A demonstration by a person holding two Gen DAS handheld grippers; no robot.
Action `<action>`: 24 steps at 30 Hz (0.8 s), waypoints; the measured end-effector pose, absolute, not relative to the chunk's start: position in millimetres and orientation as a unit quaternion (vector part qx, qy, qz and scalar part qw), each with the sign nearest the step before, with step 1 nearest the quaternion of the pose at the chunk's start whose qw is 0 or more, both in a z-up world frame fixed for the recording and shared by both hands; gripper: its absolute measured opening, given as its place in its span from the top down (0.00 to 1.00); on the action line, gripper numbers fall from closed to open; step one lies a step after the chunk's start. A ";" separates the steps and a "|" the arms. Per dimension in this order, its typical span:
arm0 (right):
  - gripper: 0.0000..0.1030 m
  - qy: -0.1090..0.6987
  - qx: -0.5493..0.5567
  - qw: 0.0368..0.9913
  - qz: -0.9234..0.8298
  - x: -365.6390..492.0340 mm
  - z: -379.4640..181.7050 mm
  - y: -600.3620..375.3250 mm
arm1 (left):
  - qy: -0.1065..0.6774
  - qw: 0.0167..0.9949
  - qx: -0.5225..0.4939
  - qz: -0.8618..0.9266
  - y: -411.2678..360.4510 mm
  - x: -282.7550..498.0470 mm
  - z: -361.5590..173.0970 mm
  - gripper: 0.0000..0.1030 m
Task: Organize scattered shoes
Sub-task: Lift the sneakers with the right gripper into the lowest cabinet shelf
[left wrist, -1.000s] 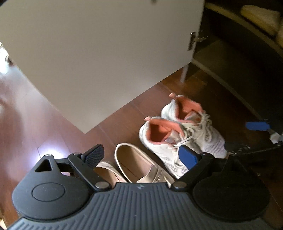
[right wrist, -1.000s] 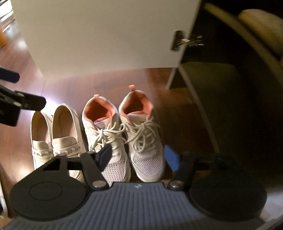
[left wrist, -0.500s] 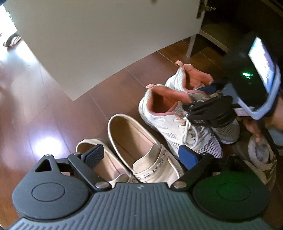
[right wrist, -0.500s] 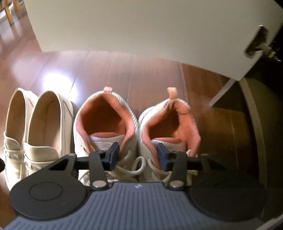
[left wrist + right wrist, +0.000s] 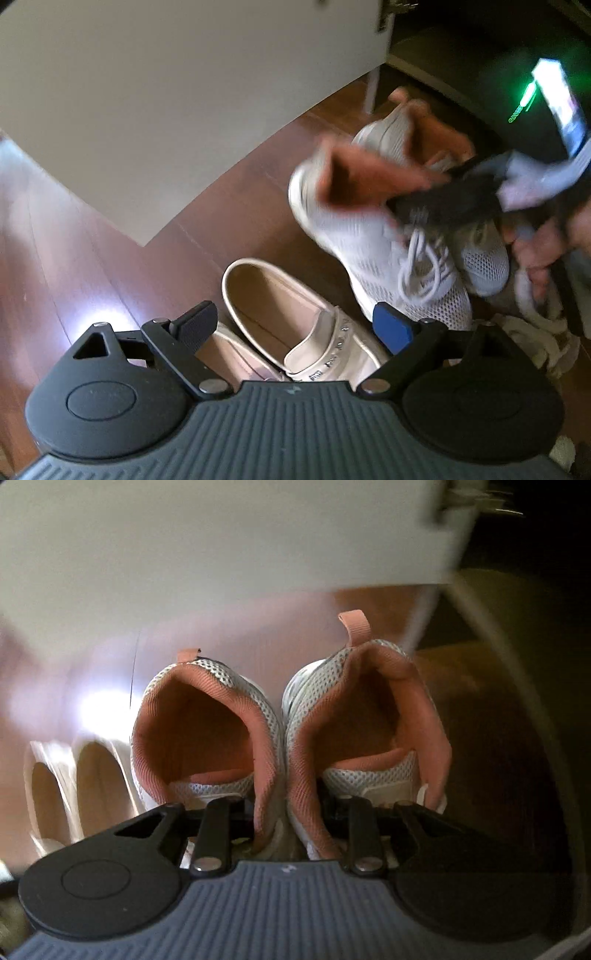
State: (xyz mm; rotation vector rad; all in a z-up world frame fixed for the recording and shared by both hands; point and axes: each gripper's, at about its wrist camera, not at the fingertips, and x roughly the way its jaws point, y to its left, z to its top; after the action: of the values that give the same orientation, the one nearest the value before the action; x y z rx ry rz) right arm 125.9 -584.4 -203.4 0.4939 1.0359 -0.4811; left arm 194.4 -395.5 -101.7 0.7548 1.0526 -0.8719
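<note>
Two white mesh sneakers (image 5: 207, 731) with salmon lining stand side by side, heels away from me. My right gripper (image 5: 286, 805) has one finger inside each sneaker and its jaws are closing, pinching the two inner walls (image 5: 284, 746) together. In the left wrist view the same sneakers (image 5: 369, 236) look blurred and tilted, with the right gripper (image 5: 443, 206) on them. My left gripper (image 5: 293, 324) is open just above a pair of beige loafers (image 5: 280, 306) on the wooden floor, with nothing pressed between its pads.
A white cabinet door (image 5: 184, 92) stands open behind the shoes, with the dark cabinet interior (image 5: 461, 55) to its right. A person's hand (image 5: 535, 251) holds the right gripper. Fluffy pale slippers (image 5: 535, 325) lie at the right. The loafers (image 5: 92, 775) sit left of the sneakers.
My right gripper dropped into the sneakers' openings and closed on their inner walls; the sneakers now look tilted. My left gripper sank a little toward the loafers, still open.
</note>
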 end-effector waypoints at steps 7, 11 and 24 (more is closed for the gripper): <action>0.78 0.334 0.399 0.723 -0.455 48.6 -115.9 -639.2 | 0.405 0.684 0.368 -0.482 -429.1 163.7 -74.8 0.10; 0.78 0.274 0.418 0.664 -0.556 30.7 -115.1 -671.6 | 0.372 0.672 0.375 -0.518 -449.9 154.9 -73.1 0.10; 0.66 0.237 0.340 0.636 -0.651 54.3 -159.6 -728.4 | 0.288 0.582 0.403 -0.645 -480.0 141.7 -146.3 0.10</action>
State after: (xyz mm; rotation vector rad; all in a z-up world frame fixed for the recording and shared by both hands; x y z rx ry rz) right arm 54.3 -728.4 -159.6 0.7775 0.5409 -1.4866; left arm 141.7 -480.0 -146.3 0.9410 0.6722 -1.5058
